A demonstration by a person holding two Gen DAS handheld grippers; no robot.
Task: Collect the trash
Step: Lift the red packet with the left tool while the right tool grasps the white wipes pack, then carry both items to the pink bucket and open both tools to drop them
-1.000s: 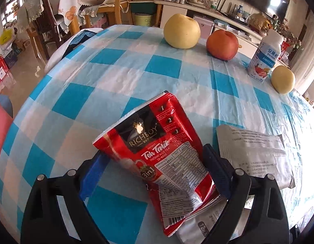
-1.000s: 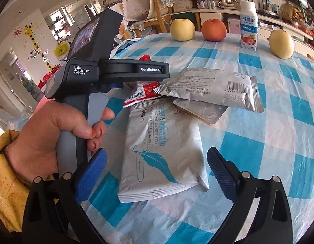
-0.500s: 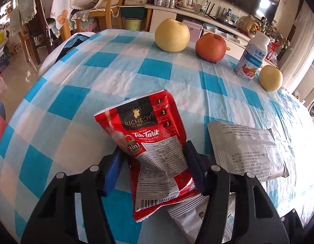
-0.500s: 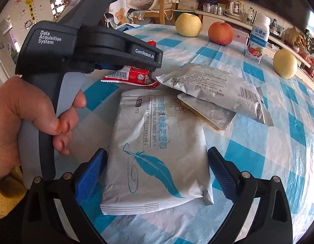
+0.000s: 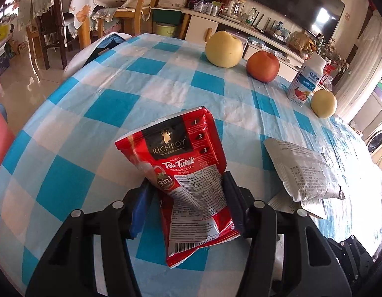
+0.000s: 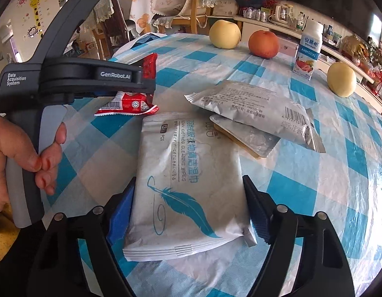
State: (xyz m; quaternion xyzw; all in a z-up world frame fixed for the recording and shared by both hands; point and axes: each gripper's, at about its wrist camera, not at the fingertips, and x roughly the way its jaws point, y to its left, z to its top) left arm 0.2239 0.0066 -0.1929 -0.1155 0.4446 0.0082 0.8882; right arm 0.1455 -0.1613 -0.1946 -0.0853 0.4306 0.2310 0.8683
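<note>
Pinching the red milk-tea sachet (image 5: 191, 170) between its blue pads, the left tool (image 5: 186, 198) is holding it tilted up off the checked desk (image 5: 111, 109). The right tool (image 6: 188, 212) is sitting wide, its fingers flanking the white wipes packet (image 6: 188, 180), which is lying flat and ungripped. By my reading, collection is barely beginning: one wrapper is in hand, and the wipes packet, the silver pouch (image 6: 255, 109) and the small foil packet (image 6: 245, 136) tucked under it are waiting. No bin is showing. Two pears, an apple (image 6: 264, 43) and a yogurt bottle (image 6: 308, 49) are standing well apart at the far edge, obstructing nothing.
</note>
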